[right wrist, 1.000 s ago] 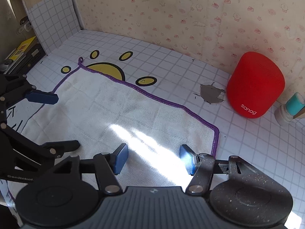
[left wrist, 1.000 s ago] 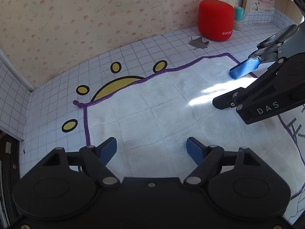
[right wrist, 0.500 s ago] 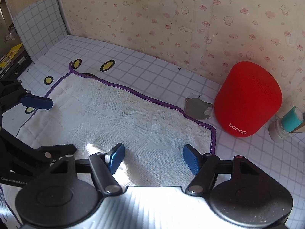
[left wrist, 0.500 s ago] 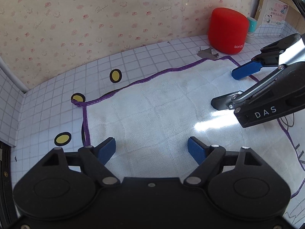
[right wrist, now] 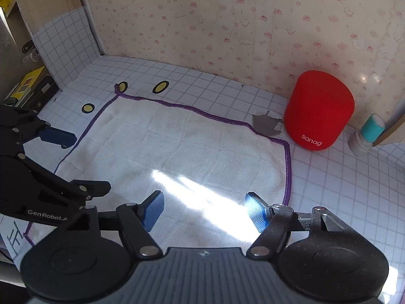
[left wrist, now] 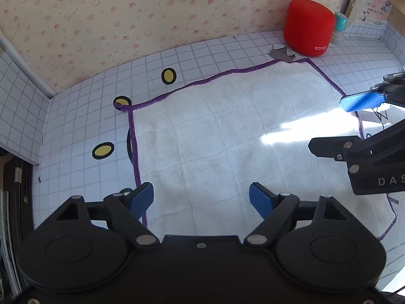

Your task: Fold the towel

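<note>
Your left gripper [left wrist: 201, 197] is spread wide and empty; your right gripper [right wrist: 203, 211] is opening, empty, above the flat white towel [right wrist: 192, 152].

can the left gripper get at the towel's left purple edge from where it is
Probably yes: the left gripper hovers open over the towel, its left finger beside that purple edge, nothing between.

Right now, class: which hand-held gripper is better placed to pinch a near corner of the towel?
Left, probably: the left hand-held gripper straddles the towel hem; the right hand-held gripper's opening jaws sit inside.
</note>
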